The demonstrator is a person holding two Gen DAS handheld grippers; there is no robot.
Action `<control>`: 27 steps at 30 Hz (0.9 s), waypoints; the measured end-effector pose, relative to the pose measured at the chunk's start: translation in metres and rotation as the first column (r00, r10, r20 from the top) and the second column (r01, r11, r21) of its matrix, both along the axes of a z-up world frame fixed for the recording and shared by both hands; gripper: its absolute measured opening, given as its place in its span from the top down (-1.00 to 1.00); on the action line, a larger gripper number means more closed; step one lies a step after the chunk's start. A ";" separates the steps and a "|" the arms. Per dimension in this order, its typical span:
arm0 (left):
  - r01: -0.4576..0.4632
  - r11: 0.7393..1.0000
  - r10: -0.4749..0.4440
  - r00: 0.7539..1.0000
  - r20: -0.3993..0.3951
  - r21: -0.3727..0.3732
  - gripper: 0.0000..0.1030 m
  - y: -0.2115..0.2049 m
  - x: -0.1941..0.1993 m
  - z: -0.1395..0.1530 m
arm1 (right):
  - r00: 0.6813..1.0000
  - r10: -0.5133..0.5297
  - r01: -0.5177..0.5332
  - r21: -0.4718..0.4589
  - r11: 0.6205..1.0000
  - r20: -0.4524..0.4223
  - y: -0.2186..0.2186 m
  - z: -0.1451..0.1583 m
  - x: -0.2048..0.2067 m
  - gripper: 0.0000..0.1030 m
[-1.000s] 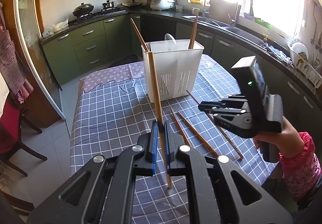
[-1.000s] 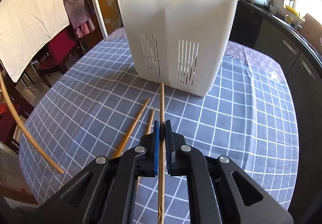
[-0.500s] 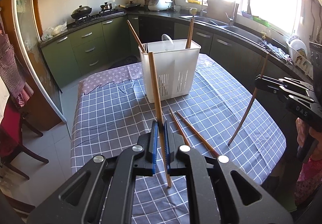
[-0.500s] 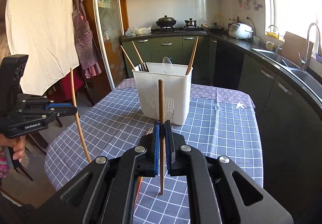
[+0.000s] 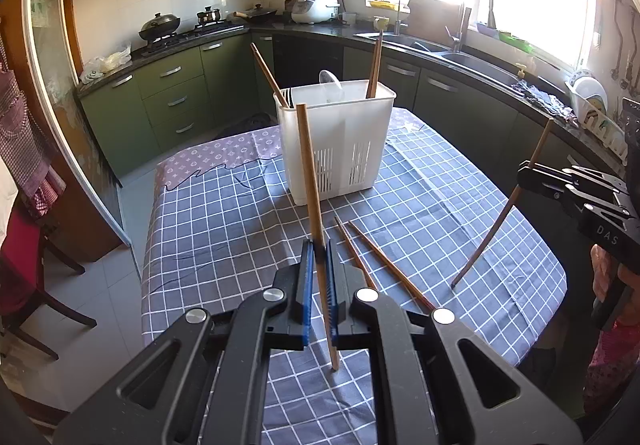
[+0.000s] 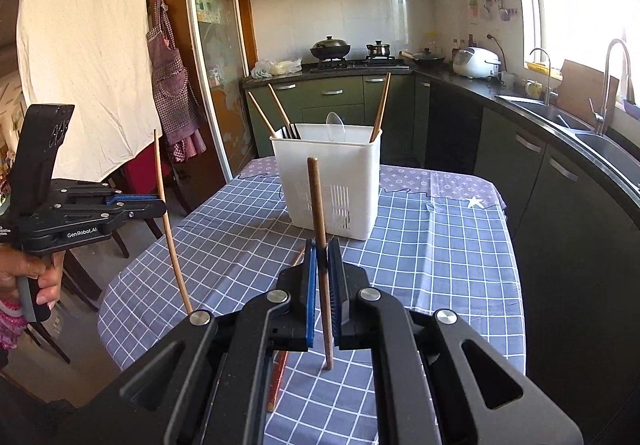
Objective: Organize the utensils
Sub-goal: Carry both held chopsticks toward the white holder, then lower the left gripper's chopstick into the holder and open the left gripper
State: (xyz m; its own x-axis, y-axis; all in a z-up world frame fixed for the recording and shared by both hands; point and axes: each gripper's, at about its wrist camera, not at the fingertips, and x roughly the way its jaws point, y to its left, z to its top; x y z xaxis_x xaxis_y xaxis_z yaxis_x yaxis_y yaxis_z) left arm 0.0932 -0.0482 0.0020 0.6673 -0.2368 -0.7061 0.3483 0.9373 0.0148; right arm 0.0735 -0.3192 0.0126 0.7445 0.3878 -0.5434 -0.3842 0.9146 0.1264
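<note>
A white slotted utensil holder [image 5: 336, 141] stands on the checked tablecloth [image 5: 224, 213], also in the right wrist view [image 6: 328, 181]; chopsticks, dark forks and a clear spoon stick out of it. My left gripper [image 5: 317, 277] is shut on a wooden chopstick [image 5: 310, 173], held upright above the table. My right gripper [image 6: 323, 277] is shut on a darker chopstick [image 6: 318, 205], also upright. Each gripper shows in the other's view: the right gripper [image 5: 528, 171], the left gripper [image 6: 158, 205]. Two chopsticks [image 5: 380, 261] lie on the cloth in front of the holder.
The table's edges fall away on the left [image 5: 150, 245] and the right [image 5: 560, 265]. Dark wooden chairs [image 5: 36, 269] stand at the left. Green kitchen cabinets [image 5: 176, 101], a stove and a sink counter [image 6: 560, 113] ring the room.
My right gripper has lifted its chopstick off the cloth and pulled back and up from the holder. Both chopsticks are now upright. My left gripper has held nearly still.
</note>
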 end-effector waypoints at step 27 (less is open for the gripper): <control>0.062 0.998 -0.060 0.996 0.068 -0.028 0.89 -0.030 0.062 0.090 | 1.000 -0.005 0.006 0.017 1.000 -0.024 -0.010 -0.010 0.005 0.87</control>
State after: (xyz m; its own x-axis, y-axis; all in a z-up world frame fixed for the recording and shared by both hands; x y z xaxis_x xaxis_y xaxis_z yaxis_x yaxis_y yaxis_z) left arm 0.1554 -0.0783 0.0915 0.6967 -0.2992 -0.6519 0.4040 0.9147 0.0119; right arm 0.0781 -0.3292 0.0029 0.7336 0.3929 -0.5545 -0.3758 0.9144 0.1506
